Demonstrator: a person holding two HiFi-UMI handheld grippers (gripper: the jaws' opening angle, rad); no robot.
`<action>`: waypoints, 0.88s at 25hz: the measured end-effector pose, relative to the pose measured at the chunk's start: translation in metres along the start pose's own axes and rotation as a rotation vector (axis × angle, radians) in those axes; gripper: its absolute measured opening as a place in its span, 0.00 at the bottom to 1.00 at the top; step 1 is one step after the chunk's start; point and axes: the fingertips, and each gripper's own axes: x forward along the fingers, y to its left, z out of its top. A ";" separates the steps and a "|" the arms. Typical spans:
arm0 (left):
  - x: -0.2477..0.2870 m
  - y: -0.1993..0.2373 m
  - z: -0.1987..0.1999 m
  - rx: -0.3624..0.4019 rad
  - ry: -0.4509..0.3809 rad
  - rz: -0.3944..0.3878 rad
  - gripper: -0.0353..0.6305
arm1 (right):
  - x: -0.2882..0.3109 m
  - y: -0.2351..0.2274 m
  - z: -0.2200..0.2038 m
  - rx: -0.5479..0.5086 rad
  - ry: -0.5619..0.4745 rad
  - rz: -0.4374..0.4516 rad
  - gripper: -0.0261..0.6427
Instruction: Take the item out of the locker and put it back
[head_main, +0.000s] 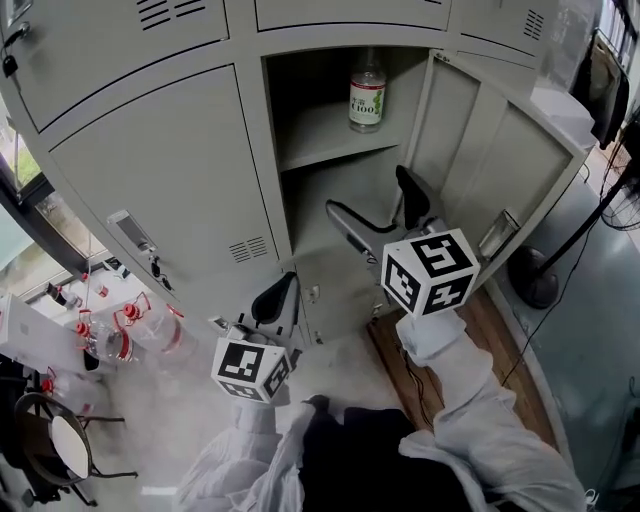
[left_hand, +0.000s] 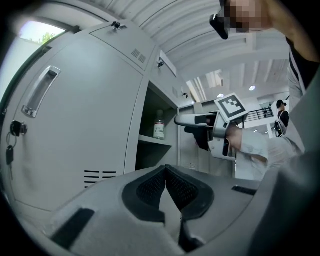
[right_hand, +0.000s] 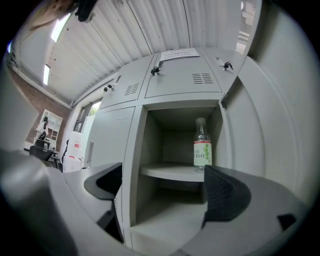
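A clear bottle (head_main: 367, 92) with a green-and-white label stands upright on the shelf (head_main: 330, 135) of the open locker compartment. My right gripper (head_main: 378, 208) hangs in front of the lower part of that compartment, below the shelf, open with nothing between its fingers. In the right gripper view the bottle (right_hand: 202, 148) sits at the shelf's right end, above the open gripper (right_hand: 162, 187). My left gripper (head_main: 275, 300) is lower and to the left, near the closed door, shut and empty. The left gripper view shows its pads (left_hand: 150, 187) pressed together, with the bottle (left_hand: 159, 129) far ahead.
The compartment's door (head_main: 500, 160) is swung open to the right. Closed locker doors (head_main: 160, 170) fill the left. Water jugs with red caps (head_main: 130, 330) and a round stool (head_main: 60, 440) stand at lower left. A fan base (head_main: 535, 285) stands right of the door.
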 end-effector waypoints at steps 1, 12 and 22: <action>-0.001 -0.003 0.000 -0.003 0.000 0.012 0.06 | -0.009 0.002 -0.001 0.008 -0.001 0.015 0.80; -0.020 -0.051 -0.010 -0.008 0.009 0.093 0.06 | -0.100 0.009 -0.014 0.088 -0.014 0.129 0.75; -0.044 -0.084 -0.013 -0.022 -0.006 0.128 0.06 | -0.165 0.005 -0.047 0.172 -0.016 0.141 0.33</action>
